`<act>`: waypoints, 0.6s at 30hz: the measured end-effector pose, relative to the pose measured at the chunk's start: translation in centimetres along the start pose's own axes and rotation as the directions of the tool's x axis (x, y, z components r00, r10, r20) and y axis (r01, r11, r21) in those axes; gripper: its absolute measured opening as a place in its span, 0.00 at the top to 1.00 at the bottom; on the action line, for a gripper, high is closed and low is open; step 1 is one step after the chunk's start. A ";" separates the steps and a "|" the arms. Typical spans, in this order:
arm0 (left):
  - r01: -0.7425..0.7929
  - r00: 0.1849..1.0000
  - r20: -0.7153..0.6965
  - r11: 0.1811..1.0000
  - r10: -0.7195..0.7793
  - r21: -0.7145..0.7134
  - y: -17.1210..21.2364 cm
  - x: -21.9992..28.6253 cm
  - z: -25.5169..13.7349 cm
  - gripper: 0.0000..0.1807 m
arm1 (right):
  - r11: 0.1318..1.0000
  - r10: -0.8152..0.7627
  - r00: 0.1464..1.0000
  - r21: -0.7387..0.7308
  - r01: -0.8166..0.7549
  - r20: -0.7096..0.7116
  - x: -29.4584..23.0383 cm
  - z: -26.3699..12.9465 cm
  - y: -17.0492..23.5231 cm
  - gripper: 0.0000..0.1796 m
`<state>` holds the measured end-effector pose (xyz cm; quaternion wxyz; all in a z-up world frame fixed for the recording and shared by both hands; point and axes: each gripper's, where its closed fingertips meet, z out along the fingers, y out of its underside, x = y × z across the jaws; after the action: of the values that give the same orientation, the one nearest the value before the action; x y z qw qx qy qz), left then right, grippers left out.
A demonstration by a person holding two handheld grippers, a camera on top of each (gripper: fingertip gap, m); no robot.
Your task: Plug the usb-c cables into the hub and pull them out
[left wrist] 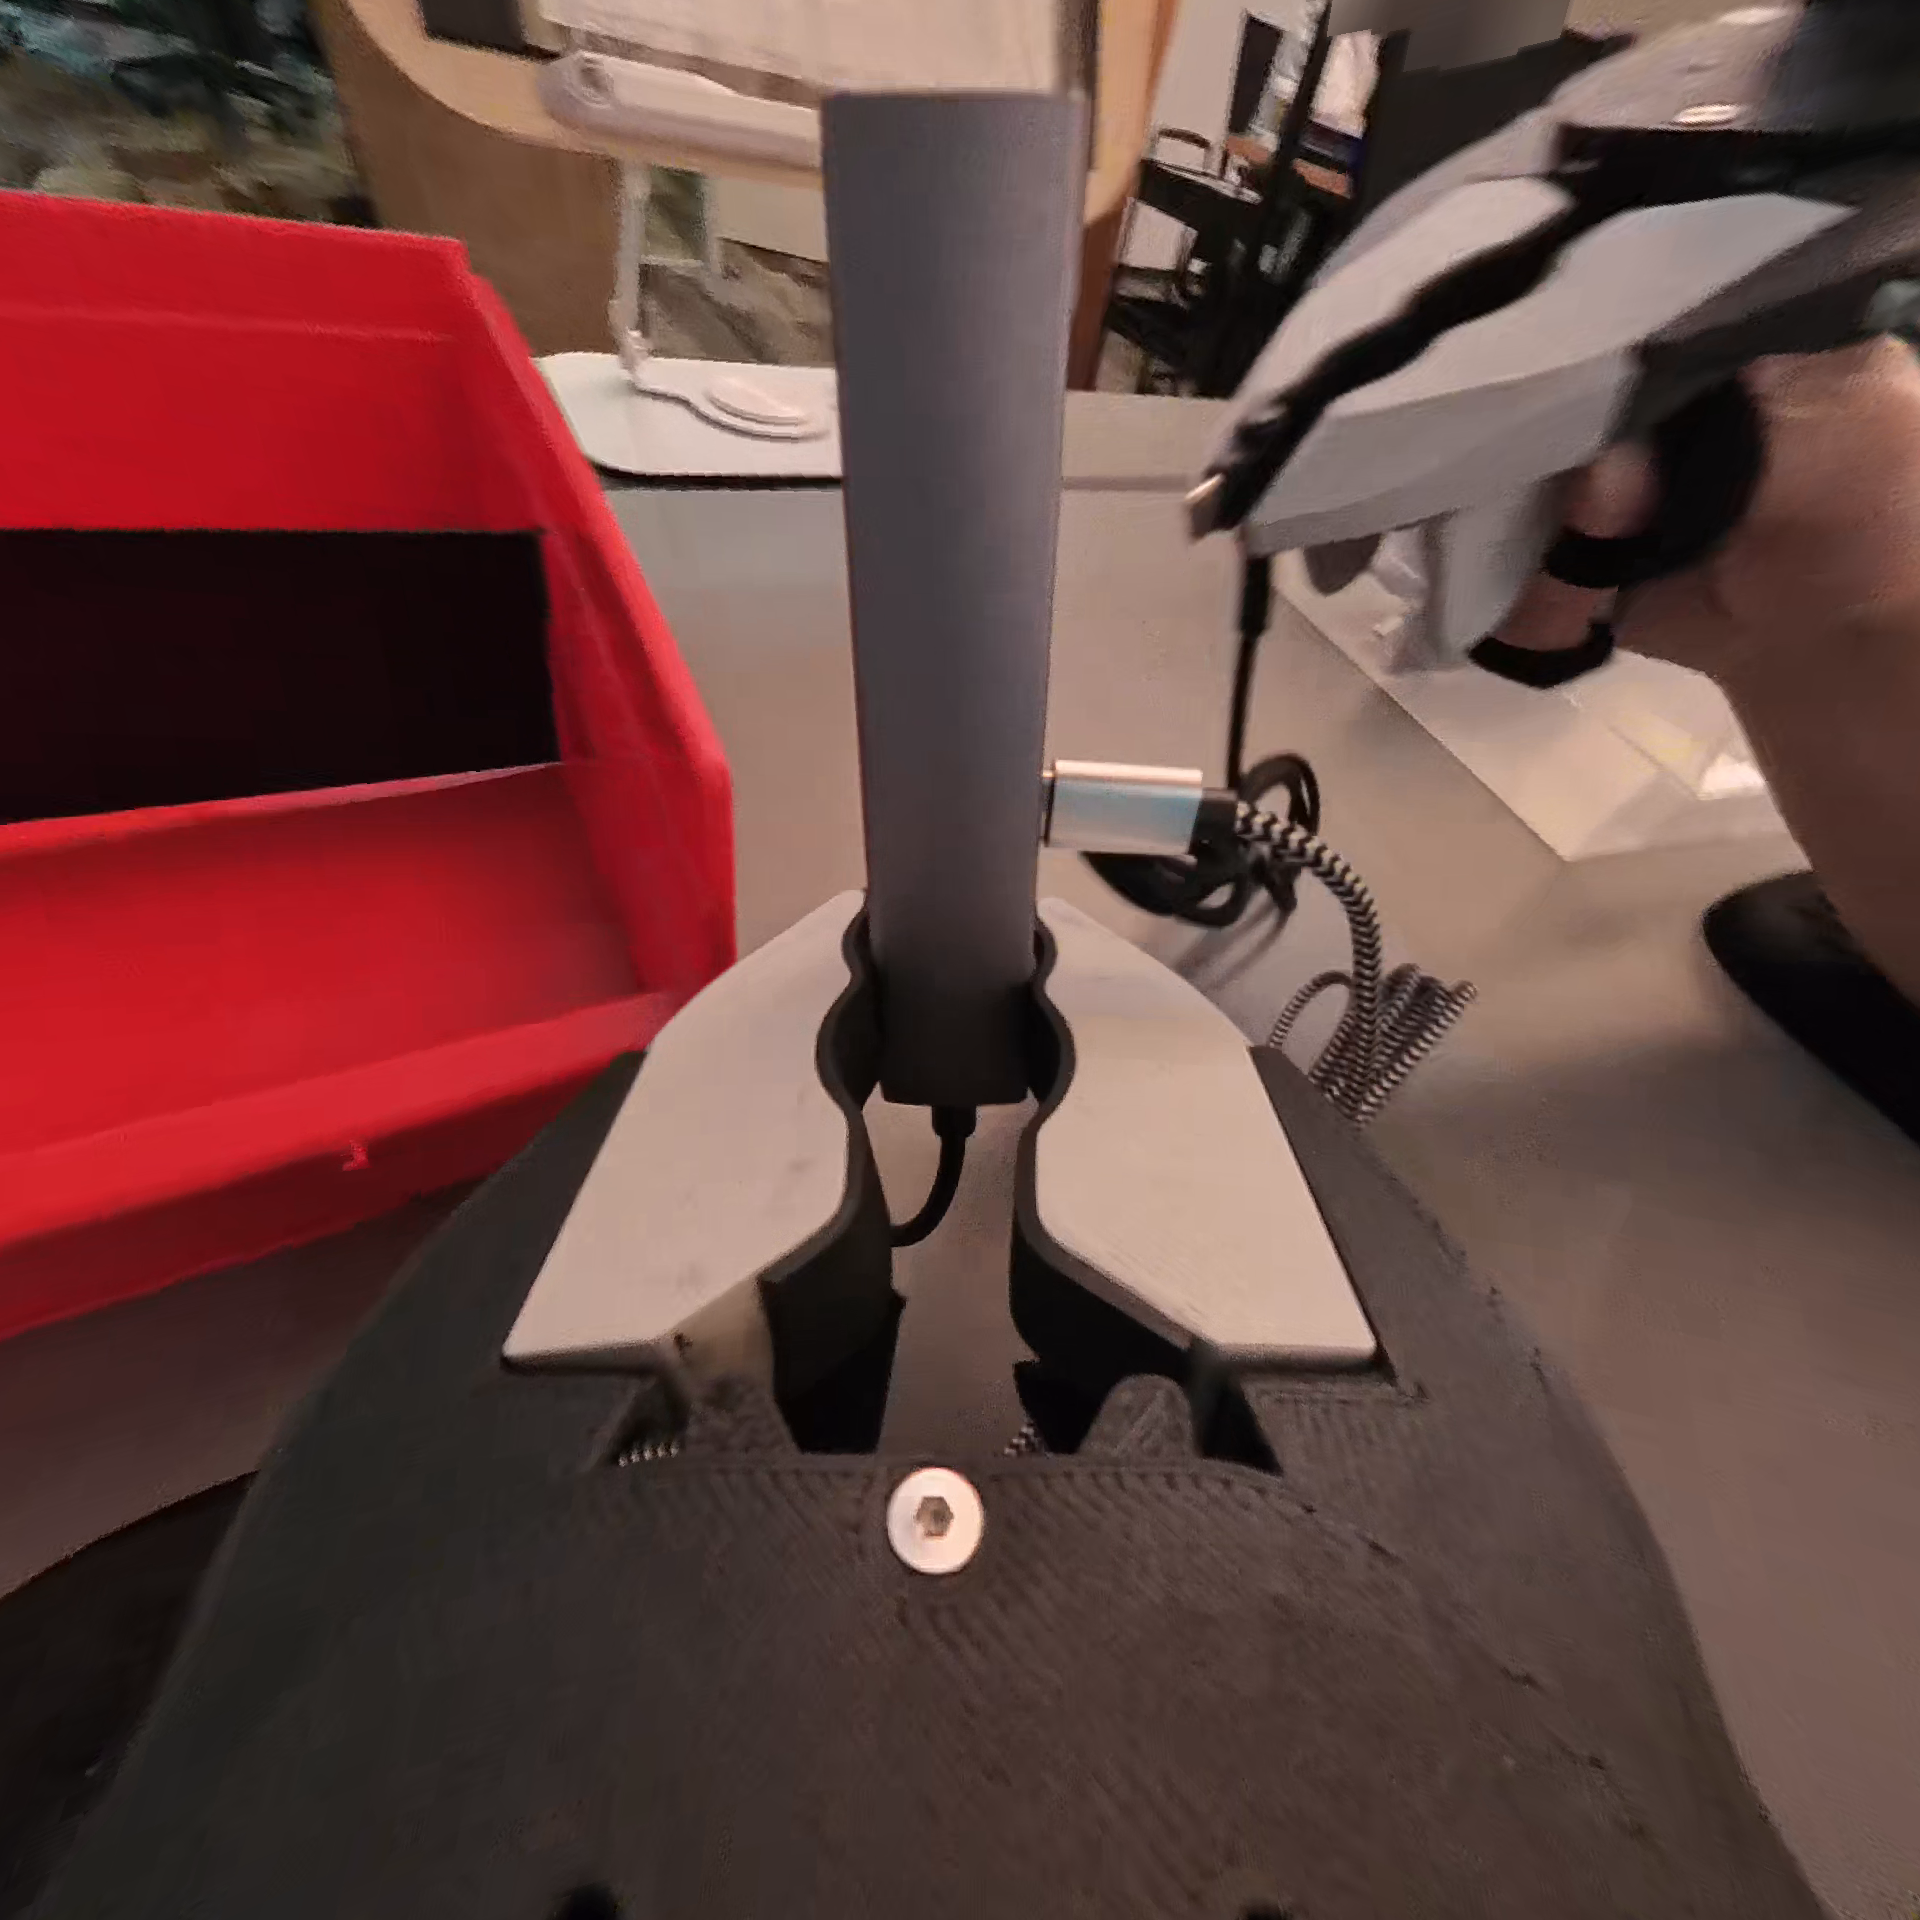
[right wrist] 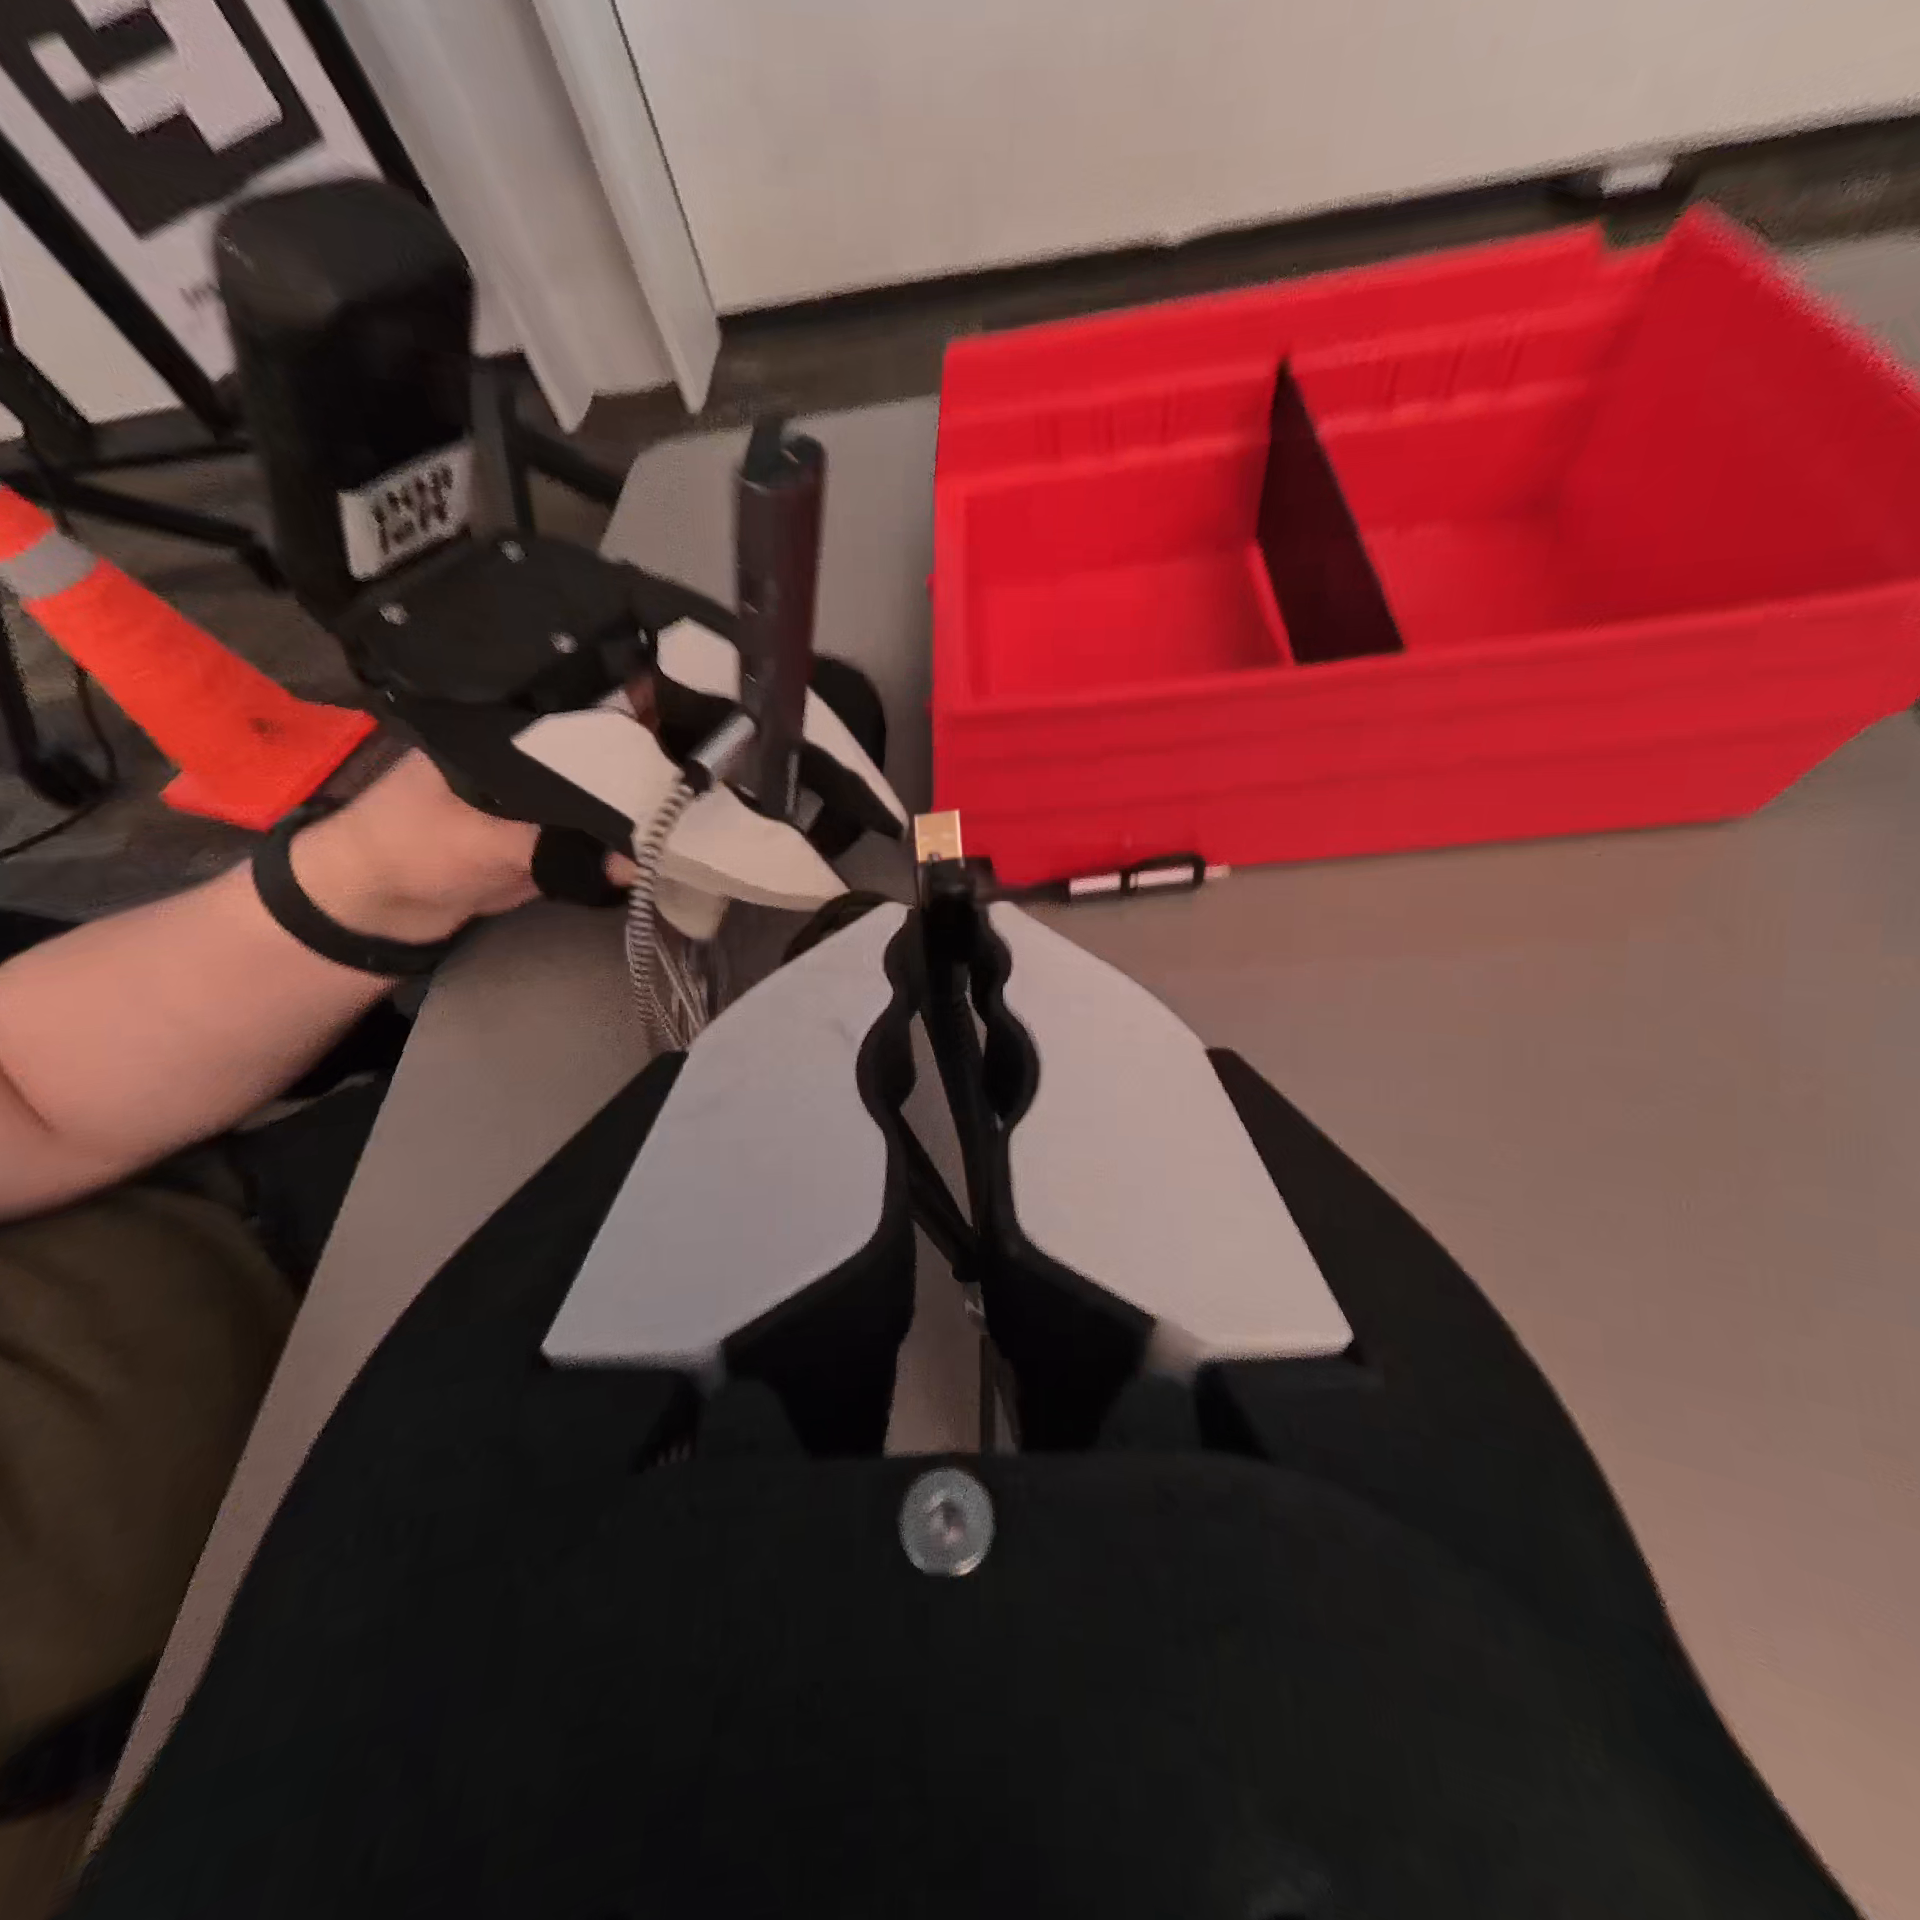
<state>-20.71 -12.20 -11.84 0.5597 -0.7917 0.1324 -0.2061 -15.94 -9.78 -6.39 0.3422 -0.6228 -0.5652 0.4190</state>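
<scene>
My left gripper point(left wrist: 948, 971) is shut on the dark grey hub point(left wrist: 951, 540) and holds it upright above the table. A silver-plugged braided cable point(left wrist: 1127, 808) is plugged into the hub's right side. My right gripper point(right wrist: 948, 920) is shut on a black usb-c cable point(right wrist: 940, 847), its metal plug sticking out past the fingertips. In the left wrist view the right gripper point(left wrist: 1236, 488) hovers up and to the right of the hub, the plug tip apart from it. In the right wrist view the left gripper point(right wrist: 769, 821) and hub point(right wrist: 774, 603) sit just left of the plug.
A red divided bin point(left wrist: 312, 831) stands left of the hub; it also shows in the right wrist view point(right wrist: 1403, 582). Coiled cables point(left wrist: 1382, 1018) lie on the grey table point(left wrist: 1558, 1143). A small connector point(right wrist: 1138, 878) lies by the bin. An orange cone point(right wrist: 156, 665) stands off the table. My hands' fingertips stand some 8 cm from each other.
</scene>
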 end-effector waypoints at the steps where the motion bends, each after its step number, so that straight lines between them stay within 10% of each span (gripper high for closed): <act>1: 0.031 0.999 0.024 0.999 -0.032 0.015 -0.2 -0.3 0.1 0.87 | 0.999 -0.025 0.999 0.038 0.026 -0.024 -0.2 -0.3 -0.8 0.96; 18: 0.063 0.990 0.116 0.988 -0.079 0.139 -4.8 3.0 1.2 0.87 | 0.950 -0.285 0.840 -0.022 0.311 -0.462 1.3 -0.3 -1.8 0.95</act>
<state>-17.59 -10.94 -7.15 0.6112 -0.7674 0.0555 -0.1858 -16.41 -8.28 -4.81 0.5439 -0.5991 -0.5462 0.2165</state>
